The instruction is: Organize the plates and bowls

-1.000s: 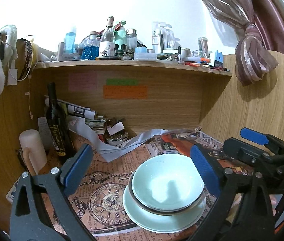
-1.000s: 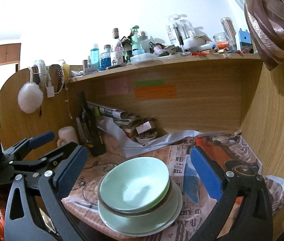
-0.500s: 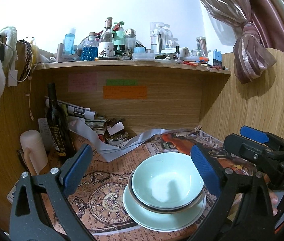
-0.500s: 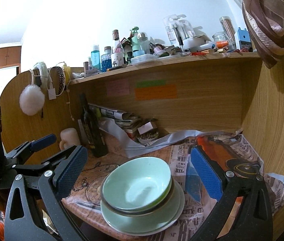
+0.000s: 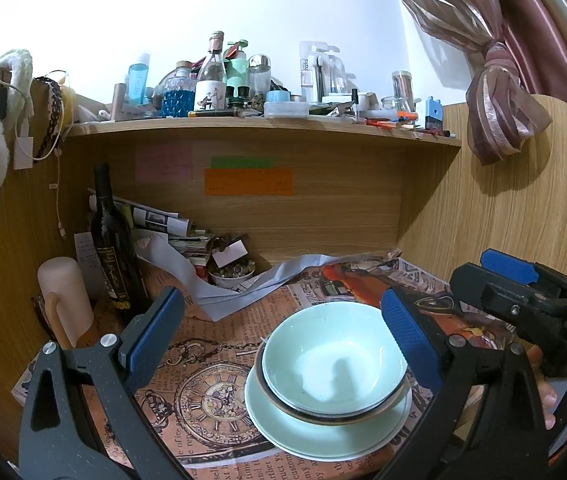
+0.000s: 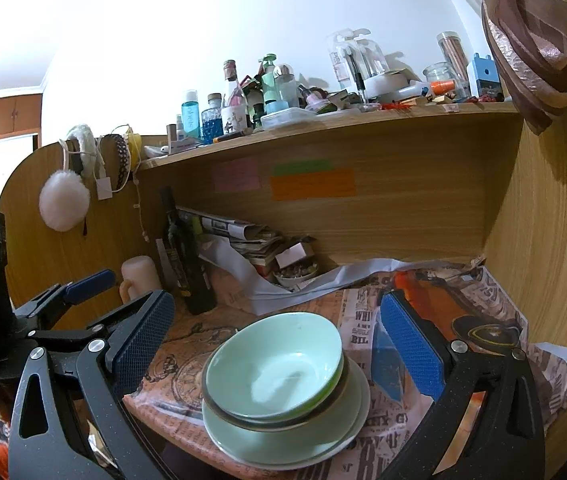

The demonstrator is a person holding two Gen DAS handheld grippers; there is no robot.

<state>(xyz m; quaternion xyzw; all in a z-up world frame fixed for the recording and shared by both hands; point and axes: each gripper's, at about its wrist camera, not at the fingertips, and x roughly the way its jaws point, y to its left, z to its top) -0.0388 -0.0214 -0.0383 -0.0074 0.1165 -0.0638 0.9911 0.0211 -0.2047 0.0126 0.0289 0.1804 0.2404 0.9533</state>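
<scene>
Left wrist | bowl nested in plate | both hand-held grippers wide, holding nothing

bowl: pale green | plate: pale green | fingers: blue pads

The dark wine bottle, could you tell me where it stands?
In both views the bottle stands upright at the desk's back left, between the cream mug and the stacked papers.
</scene>
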